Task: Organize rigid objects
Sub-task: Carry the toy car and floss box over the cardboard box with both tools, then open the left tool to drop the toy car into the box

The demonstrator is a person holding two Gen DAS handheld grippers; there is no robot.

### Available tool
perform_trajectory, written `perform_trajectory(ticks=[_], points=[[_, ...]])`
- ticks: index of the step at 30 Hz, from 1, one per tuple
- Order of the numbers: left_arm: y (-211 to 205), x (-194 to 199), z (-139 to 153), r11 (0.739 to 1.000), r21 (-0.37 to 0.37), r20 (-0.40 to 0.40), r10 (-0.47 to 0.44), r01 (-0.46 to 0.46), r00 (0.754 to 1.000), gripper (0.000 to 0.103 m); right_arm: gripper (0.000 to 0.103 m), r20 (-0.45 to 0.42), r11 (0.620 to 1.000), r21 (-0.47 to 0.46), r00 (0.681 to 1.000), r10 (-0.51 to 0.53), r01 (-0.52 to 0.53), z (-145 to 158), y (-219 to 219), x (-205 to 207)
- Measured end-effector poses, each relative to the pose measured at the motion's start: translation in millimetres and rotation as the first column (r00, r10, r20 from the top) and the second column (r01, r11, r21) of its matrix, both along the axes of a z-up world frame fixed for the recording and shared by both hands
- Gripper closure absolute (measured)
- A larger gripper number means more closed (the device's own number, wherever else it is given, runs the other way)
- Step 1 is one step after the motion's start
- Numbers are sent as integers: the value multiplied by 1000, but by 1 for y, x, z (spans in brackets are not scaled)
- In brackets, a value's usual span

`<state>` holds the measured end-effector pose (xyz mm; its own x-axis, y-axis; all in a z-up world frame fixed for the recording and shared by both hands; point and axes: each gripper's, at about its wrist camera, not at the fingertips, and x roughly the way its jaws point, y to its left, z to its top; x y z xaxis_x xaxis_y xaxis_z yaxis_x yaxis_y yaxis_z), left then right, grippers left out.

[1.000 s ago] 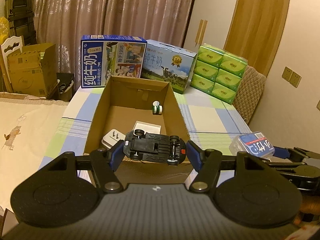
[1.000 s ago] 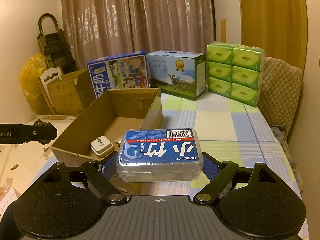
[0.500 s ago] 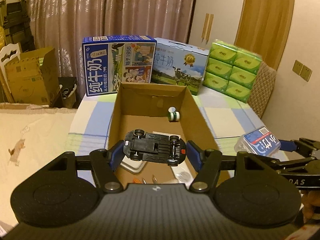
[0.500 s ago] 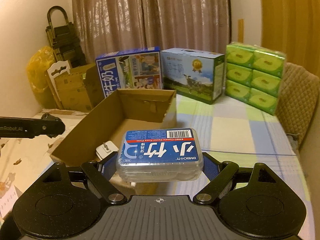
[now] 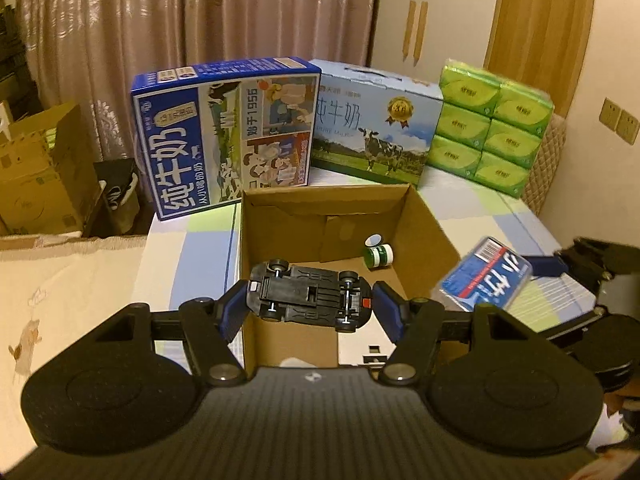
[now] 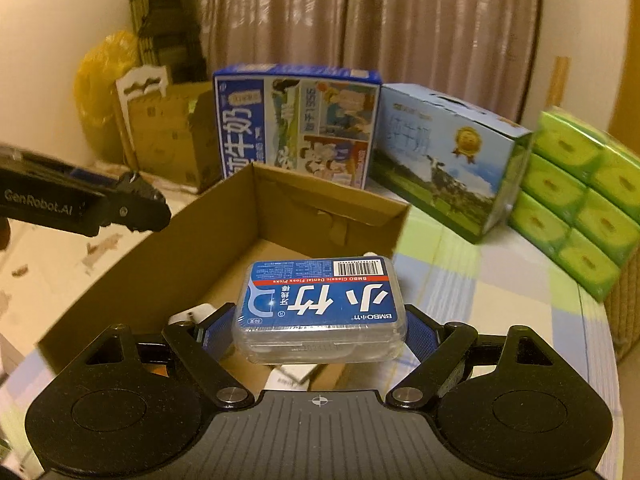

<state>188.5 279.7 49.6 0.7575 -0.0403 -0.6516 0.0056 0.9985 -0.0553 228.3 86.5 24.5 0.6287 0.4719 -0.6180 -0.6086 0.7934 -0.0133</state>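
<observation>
While the left gripper hung over the open cardboard box, its pads were clamped on the ends of a black toy car held underside-up. Just right of it, the right gripper was closed on a clear dental floss pick case, above the box's right wall. A green tape roll lay inside, by the far wall.

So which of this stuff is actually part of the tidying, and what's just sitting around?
Part of the job:
- toy car, held in left tool
- floss-pick box, held in right tool
- cardboard box

Just lying about:
- milk cartons
- tissue packs
</observation>
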Motion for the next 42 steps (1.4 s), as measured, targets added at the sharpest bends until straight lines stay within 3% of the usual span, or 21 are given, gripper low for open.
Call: perform_trajectory(ticks=[9,35,38,42], points=[[-2,33,-17,997,51,-40,-59,61,997,41,20,-9,998,-54,1000,28,-29,-14,19,31],[-10,70,-38,987,124,-86,-88,98,992,41,20,2,998,-60,1000,24,-24,-20,24,47],[-10,73,-38,987,134,-80,-73,83,994,31,20,0,998,-53,1000,21,-21,-20,24,48],[-7,72,-32,989,130,-52,-59,66,997,31,20,-5,999,-41,1000,15,-15,-19,23,49]])
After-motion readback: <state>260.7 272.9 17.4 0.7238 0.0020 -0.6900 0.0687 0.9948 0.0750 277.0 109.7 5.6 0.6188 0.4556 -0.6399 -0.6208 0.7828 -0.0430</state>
